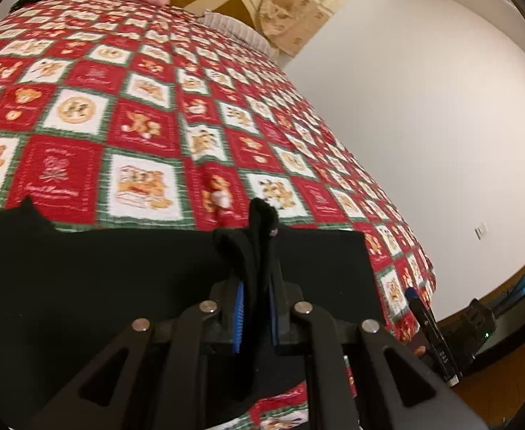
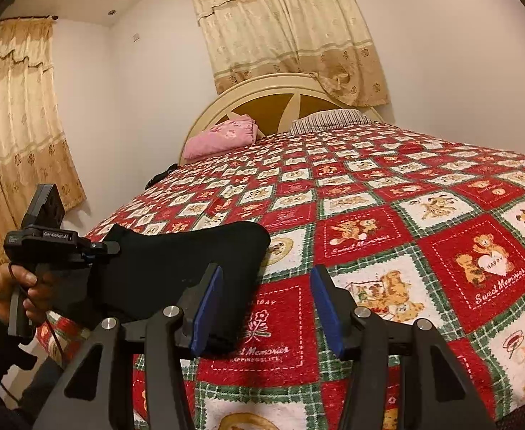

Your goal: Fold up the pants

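Black pants (image 1: 119, 279) lie bunched on the near part of a red, white and green patchwork bedspread (image 1: 147, 107). My left gripper (image 1: 257, 276) is shut on a fold of the pants, which sticks up between its blue pads (image 1: 239, 315). In the right wrist view the pants (image 2: 176, 258) hang from the left gripper (image 2: 110, 247), which a hand (image 2: 15, 286) holds at the bed's left side. My right gripper (image 2: 266, 270) stands open just above the bedspread (image 2: 370, 186). Its left finger is beside the pants' right edge, and only bedspread shows between its pads.
A pink folded cloth (image 2: 223, 134) and a striped pillow (image 2: 330, 118) lie by the headboard (image 2: 273, 96). A small dark item (image 2: 158, 175) sits at the bed's far left edge. Curtains (image 2: 291, 28) hang behind. The bed's right edge (image 1: 416, 251) drops toward a white wall and wood floor.
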### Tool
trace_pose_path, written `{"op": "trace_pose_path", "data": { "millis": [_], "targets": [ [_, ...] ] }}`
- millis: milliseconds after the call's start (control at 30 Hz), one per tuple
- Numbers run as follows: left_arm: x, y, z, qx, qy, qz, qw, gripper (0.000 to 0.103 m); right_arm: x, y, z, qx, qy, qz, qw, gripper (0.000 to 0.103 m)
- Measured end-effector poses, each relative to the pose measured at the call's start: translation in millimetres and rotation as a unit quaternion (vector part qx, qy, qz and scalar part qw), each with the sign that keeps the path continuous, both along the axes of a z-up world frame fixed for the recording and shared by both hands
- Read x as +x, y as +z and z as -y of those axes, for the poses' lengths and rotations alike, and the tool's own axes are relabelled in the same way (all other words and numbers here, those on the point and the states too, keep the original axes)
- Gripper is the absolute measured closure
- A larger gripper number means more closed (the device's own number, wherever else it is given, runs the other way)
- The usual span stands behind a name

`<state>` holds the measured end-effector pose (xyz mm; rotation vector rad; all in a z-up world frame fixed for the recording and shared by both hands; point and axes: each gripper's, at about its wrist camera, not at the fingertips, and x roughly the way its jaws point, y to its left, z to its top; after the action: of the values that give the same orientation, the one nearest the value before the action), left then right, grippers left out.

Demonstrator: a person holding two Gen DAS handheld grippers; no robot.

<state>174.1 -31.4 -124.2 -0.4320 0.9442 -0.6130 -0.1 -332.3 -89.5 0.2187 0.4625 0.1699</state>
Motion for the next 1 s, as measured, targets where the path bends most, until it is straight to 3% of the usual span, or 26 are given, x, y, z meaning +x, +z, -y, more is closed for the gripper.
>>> {"op": "trace_pose_path", "data": {
  "millis": [500,600,700,767,867,967,1000],
  "targets": [
    [-1.2,-41.3,-15.2,0.042,0.027,-0.022,0.9985,0.089,0.4,-0.9,-18.3,-0.034,0.019,-0.002,0.999,0.05],
    [-2.1,-46.2,-16.2,0.036,0.029,-0.025,0.9986,0.088,-0.4,3.8,-40.5,-0.035,0.064,-0.002,0.997,0.046],
    [-3.8,-46.0,-17.0,0.046,0.027,-0.019,0.9984,0.083,5.3,4.3,-71.4,-0.048,0.128,-0.006,0.991,0.038],
    [-4.7,-45.2,-18.6,0.051,0.029,-0.014,0.9982,0.078,17.4,-5.9,-88.6,-0.072,0.149,-0.039,0.985,0.038],
    [-5.7,-42.9,-19.3,0.063,0.031,-0.003,0.9975,0.071,36.3,-31.8,-96.6,-0.105,0.138,-0.105,0.979,0.038],
    [-10.8,-35.7,-23.7,0.064,0.034,0.01,0.9973,0.062,27.8,-24.1,-98.5,-0.117,0.145,-0.094,0.978,0.038],
    [-13.2,-32.7,-26.2,0.068,0.037,0.017,0.9969,0.054,25.4,-19.4,-100.0,-0.113,0.152,-0.092,0.977,0.038]
  ]
}}
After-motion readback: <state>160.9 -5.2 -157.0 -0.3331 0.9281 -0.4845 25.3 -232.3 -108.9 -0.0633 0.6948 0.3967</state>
